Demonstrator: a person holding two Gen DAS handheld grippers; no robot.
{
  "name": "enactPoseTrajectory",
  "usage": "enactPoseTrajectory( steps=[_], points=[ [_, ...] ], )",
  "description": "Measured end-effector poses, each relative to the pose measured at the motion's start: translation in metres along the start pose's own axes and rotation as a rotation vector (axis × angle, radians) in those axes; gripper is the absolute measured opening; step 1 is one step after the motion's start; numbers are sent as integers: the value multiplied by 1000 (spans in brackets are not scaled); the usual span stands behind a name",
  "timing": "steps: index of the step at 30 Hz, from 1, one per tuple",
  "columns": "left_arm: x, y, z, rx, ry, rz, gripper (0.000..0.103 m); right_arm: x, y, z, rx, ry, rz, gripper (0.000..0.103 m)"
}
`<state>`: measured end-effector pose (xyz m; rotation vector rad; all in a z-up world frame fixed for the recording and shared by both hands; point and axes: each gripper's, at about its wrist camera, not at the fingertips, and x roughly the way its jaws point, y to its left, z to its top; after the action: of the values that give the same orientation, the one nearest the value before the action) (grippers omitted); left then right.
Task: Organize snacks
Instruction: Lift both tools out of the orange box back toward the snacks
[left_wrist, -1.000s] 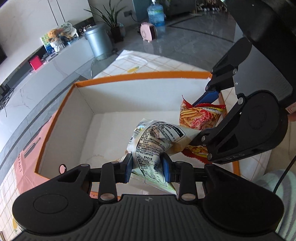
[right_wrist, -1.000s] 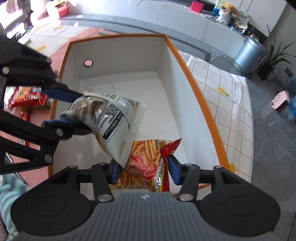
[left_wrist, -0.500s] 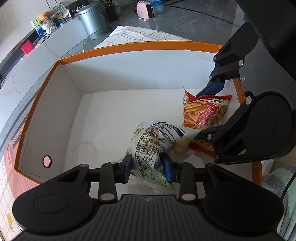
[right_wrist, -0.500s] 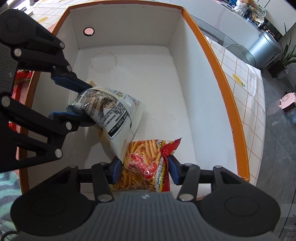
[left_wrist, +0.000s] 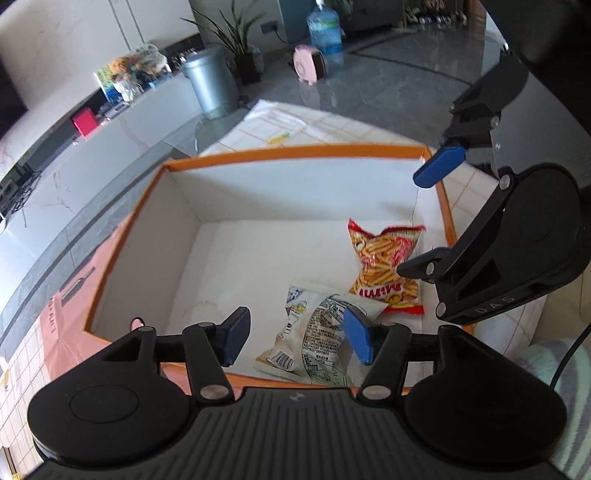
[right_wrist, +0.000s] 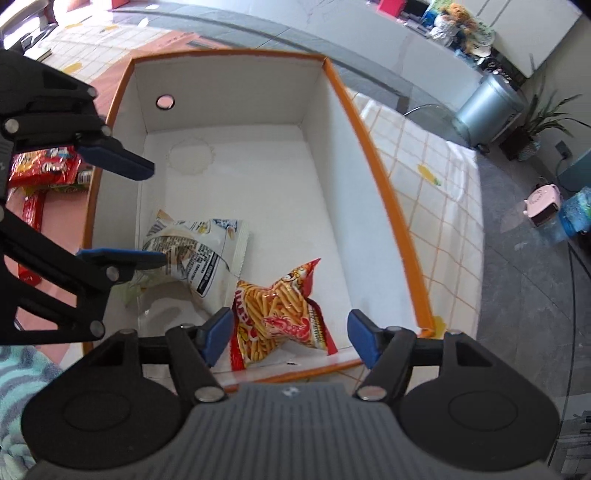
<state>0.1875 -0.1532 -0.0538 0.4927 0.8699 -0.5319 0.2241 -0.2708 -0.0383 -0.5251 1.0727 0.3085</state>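
1. With both jaws spread wide, my left tool (left_wrist: 297, 339) grasps nothing and hangs over the near edge of the orange-rimmed box (left_wrist: 295, 151).
2. My right tool (right_wrist: 290, 341) is released too, above the box's near corner.
3. The white snack bag (left_wrist: 314, 339) lies on the box floor, its corner overlapping the red snack bag (right_wrist: 280, 314).
4. More red packets (right_wrist: 44, 170) sit outside on the table.

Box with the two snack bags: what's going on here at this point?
A person is sorting snacks with a handheld gripper in each hand. The white bag and the red bag of sticks both lie on the floor of the orange-rimmed box, overlapping a little. The left gripper and right gripper are open above them, holding nothing. More red packets wait outside the box.
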Motion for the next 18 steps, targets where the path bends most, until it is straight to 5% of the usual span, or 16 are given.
enactPoseTrajectory(
  steps=[18],
  points=[
    [-98, 23, -75, -236, -148, 156, 72, -81, 70, -32, 279, -296, -11, 72]
  ],
)
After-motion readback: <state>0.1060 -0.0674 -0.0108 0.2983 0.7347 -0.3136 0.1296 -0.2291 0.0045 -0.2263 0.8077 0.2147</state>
